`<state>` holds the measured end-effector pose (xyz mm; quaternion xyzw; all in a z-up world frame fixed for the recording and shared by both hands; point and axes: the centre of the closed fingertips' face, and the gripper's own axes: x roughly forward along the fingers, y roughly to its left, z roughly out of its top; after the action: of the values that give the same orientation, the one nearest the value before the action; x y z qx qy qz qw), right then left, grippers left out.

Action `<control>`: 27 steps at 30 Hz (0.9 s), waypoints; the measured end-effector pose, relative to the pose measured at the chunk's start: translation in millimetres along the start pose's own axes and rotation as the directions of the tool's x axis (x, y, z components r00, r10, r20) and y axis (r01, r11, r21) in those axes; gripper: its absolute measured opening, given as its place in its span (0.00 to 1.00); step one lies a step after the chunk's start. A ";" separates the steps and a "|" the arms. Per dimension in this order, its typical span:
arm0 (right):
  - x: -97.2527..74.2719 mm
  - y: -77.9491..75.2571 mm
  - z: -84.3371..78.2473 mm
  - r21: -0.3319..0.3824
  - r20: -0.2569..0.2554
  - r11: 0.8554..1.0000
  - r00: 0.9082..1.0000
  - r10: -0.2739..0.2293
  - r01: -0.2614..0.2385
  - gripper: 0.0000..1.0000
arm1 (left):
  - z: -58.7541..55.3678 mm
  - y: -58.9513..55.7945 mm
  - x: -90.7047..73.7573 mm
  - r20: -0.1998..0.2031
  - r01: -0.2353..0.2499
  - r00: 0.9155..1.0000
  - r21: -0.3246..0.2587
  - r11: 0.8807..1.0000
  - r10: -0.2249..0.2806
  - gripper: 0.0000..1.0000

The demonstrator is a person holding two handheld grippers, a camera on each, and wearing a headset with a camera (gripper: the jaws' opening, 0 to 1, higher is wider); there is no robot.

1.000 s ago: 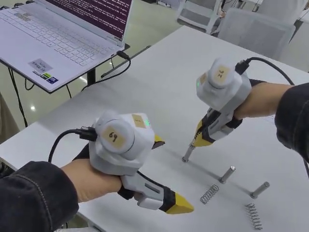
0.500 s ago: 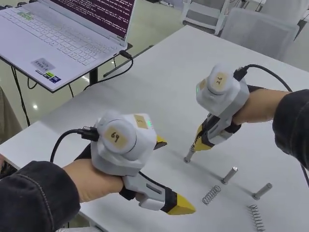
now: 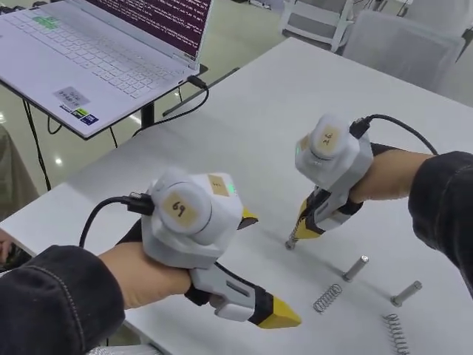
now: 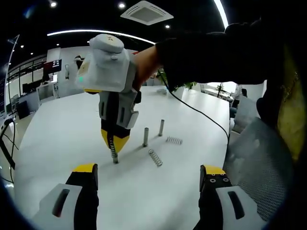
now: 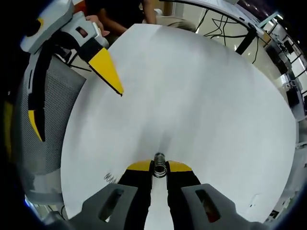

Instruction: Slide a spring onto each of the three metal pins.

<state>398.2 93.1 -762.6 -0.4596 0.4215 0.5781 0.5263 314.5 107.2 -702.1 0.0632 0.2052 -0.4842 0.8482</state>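
Gripping 1 spring (image 4: 112, 145) near-upright — right gripper (image 3: 301, 226).

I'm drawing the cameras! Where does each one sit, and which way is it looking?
Head view: on the person's head, looking down at the table, left gripper, right gripper, hands, dark sleeves.
Left gripper view: on the left gripper, facing the right gripper across the table; own open jaws below.
Right gripper view: on the right gripper, looking along its jaws, shut on a spring.
Shared: head and left gripper views show two bare pins.
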 end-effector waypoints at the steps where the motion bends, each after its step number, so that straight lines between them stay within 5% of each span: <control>1: 2.8 -0.1 -0.4 -0.001 0.001 1.000 1.000 -0.001 0.001 0.08 | -0.1 0.1 -0.1 0.000 -0.001 1.000 0.000 1.000 0.001 0.84; 27: 17.5 -2.0 -8.4 0.019 -0.005 1.000 1.000 0.007 -0.007 0.14 | -1.3 -1.1 -0.2 -0.006 0.000 1.000 -0.001 1.000 0.000 0.84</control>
<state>400.5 89.0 -781.5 -0.4545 0.4300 0.5747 0.5274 313.1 107.1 -703.0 0.0642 0.2080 -0.4840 0.8476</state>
